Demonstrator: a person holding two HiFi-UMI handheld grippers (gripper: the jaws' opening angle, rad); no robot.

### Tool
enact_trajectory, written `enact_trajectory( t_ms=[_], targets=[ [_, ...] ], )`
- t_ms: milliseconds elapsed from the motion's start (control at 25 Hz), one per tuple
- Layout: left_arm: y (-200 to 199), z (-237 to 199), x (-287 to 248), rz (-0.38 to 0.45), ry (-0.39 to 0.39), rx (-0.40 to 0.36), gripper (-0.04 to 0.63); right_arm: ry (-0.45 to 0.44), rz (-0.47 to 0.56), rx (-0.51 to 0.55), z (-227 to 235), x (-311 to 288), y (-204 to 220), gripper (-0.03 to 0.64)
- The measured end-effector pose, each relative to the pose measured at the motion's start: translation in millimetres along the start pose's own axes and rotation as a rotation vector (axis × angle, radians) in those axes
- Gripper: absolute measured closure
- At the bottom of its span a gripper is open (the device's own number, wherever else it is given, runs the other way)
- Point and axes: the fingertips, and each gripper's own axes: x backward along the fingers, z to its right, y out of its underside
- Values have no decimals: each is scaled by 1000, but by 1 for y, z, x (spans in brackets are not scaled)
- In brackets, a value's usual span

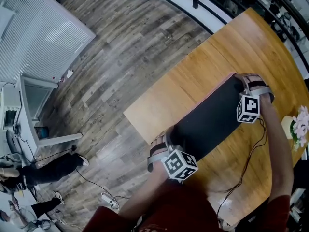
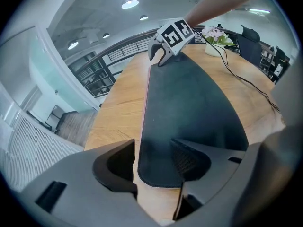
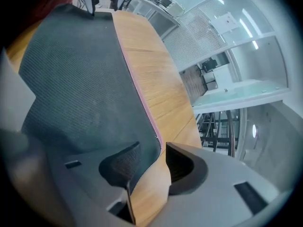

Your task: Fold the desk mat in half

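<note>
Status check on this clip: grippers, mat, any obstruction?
Left gripper open, straddling a corner of the desk mat. Right gripper open, straddling another. Mat flat on the table, unfolded. Nothing on it; cable lies beside.

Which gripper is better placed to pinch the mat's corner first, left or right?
Left gripper, narrowly: its open jaws straddle the desk mat's rounded corner, which fills the gap. The right gripper, also open, has only the mat's edge crossing its gap.

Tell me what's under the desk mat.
The wooden table lies under the dark desk mat and shows around it. A pink strip along its far edge hints at a pink underside. Anything beneath the mat's middle is covered and cannot be seen.
</note>
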Motion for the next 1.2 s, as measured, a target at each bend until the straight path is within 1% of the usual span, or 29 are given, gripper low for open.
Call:
enact_trajectory(
  t_ms=[80, 160, 320, 480, 560, 640, 760, 960, 1080, 1200],
  targets=[
    [-5, -2, 5, 22, -3, -11, 345, 18, 0, -107, 1, 10, 5, 443],
    [-13, -4, 6, 59, -8, -25, 347, 49, 11, -258, 1, 20, 10, 443],
    [-34, 0, 6, 168, -15, -56, 367, 104, 35, -571, -10, 40, 23, 440],
    [-53, 11, 10, 250, 34, -20, 377, 168, 56, -806, -27, 76, 32, 436],
    [-63, 18, 14, 295, 58, -10, 381, 202, 63, -910, -39, 96, 36, 433],
    [-73, 25, 18, 330, 83, -16, 405, 233, 70, -1008, -52, 117, 38, 428],
    [-86, 35, 25, 375, 124, -36, 405, 295, 69, -1146, -73, 153, 42, 428],
    [-113, 49, 51, 479, 196, -18, 405, 410, 68, -1372, -113, 227, 53, 425],
    [-135, 62, 71, 554, 218, -23, 408, 499, 54, -1488, -141, 274, 68, 425],
    [-161, 78, 90, 630, 250, -4, 411, 606, 38, -1592, -168, 319, 91, 423]
  ],
)
